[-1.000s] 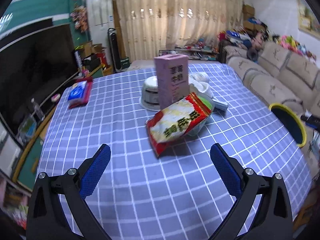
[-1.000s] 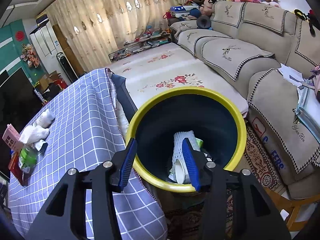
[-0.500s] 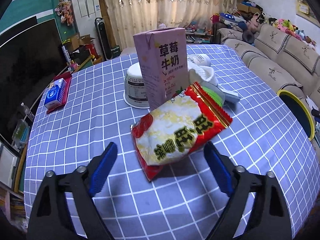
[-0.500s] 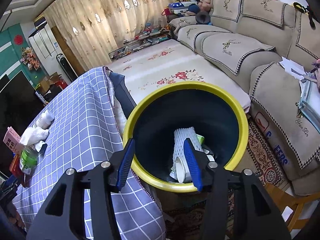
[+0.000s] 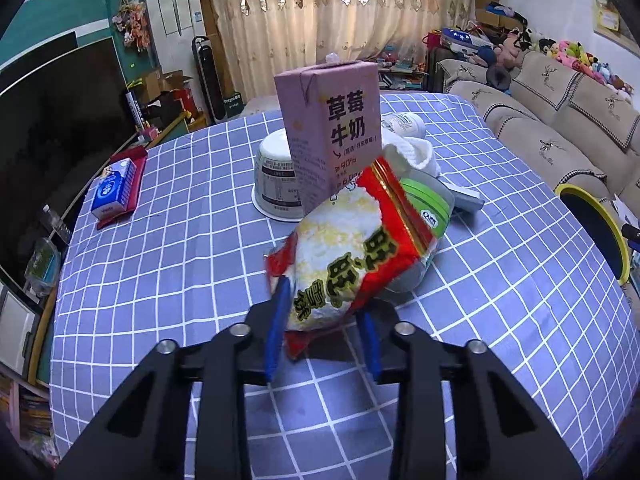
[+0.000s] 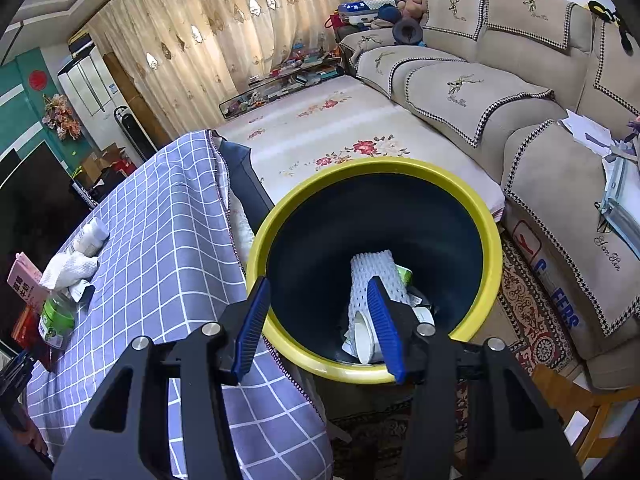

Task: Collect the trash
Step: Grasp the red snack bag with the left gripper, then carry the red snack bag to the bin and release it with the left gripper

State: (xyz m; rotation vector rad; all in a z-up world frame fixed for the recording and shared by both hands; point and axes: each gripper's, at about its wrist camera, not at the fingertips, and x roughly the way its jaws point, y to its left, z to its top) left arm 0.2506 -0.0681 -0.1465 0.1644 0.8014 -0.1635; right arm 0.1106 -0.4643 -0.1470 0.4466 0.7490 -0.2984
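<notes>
L gripper (image 5: 322, 320) jaws just closed, pinching near end of red snack bag (image 5: 352, 256) on checked table (image 5: 160, 264) by pink carton (image 5: 332, 136), R gripper (image 6: 320, 324) spread, empty, over yellow-rimmed bin (image 6: 494, 236) w/ trash inside

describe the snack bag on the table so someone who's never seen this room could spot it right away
On the table with the blue-and-white checked cloth, look in front of the upright pink milk carton and the upturned white paper bowl. The crinkly red and white snack bag lies there, leaning on a green-labelled clear bottle, its near end between the left gripper's blue pads, which have just been closing. It alone has big black-and-yellow characters.
</notes>
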